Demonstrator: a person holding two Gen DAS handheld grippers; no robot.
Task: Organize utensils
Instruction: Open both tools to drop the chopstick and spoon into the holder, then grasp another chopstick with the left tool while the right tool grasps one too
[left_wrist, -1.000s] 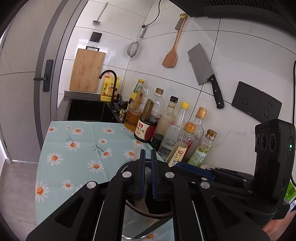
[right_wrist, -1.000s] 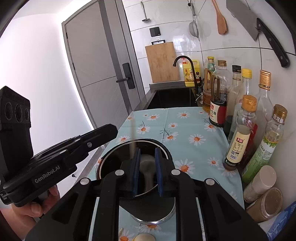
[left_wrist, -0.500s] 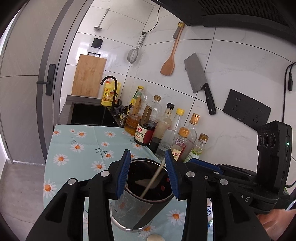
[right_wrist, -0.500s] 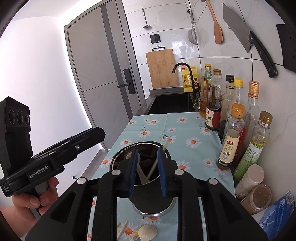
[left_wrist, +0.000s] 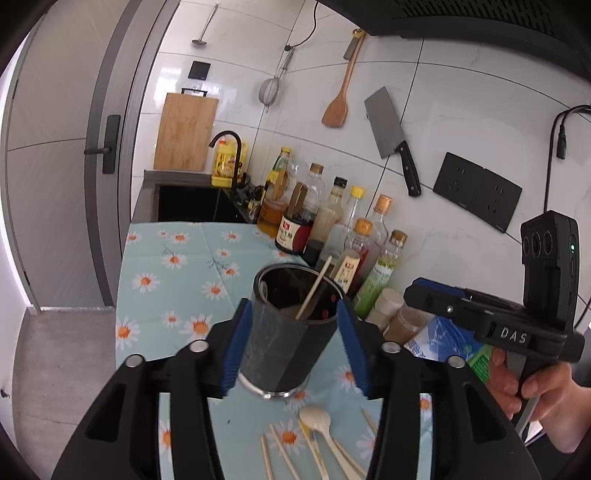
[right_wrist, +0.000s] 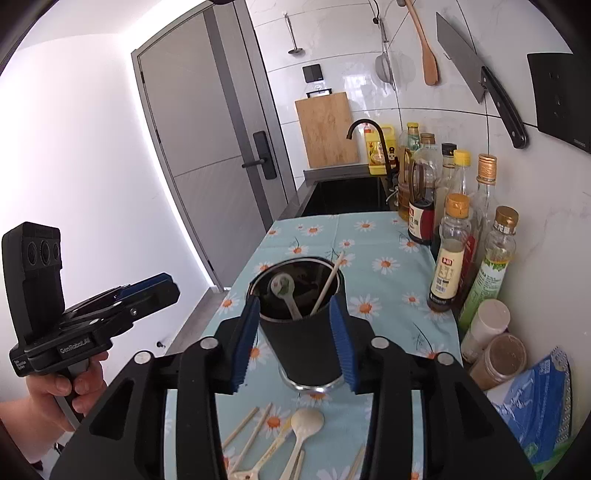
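A black utensil cup (left_wrist: 284, 332) (right_wrist: 301, 332) stands on the daisy tablecloth (right_wrist: 373, 258). Inside it are a wooden chopstick (left_wrist: 314, 288) (right_wrist: 327, 284) and a white spoon (right_wrist: 286, 291). My left gripper (left_wrist: 291, 347) is open and empty, its jaws wide on either side of the cup. My right gripper (right_wrist: 295, 343) is open and empty too, jaws either side of the cup. Loose chopsticks (right_wrist: 247, 432) and white spoons (right_wrist: 303, 428) (left_wrist: 317, 424) lie on the cloth in front of the cup.
A row of sauce bottles (right_wrist: 454, 236) (left_wrist: 332, 229) and spice jars (right_wrist: 484, 328) lines the tiled wall. A blue packet (right_wrist: 535, 406) lies at the near right. A sink (right_wrist: 347, 195) is beyond the cloth. A cleaver (left_wrist: 391, 136) and wooden spatula (left_wrist: 340, 96) hang on the wall.
Both grippers have opened wide and drawn back from over the cup. The chopstick and spoon they held now rest in the cup. Loose utensils have come into view.
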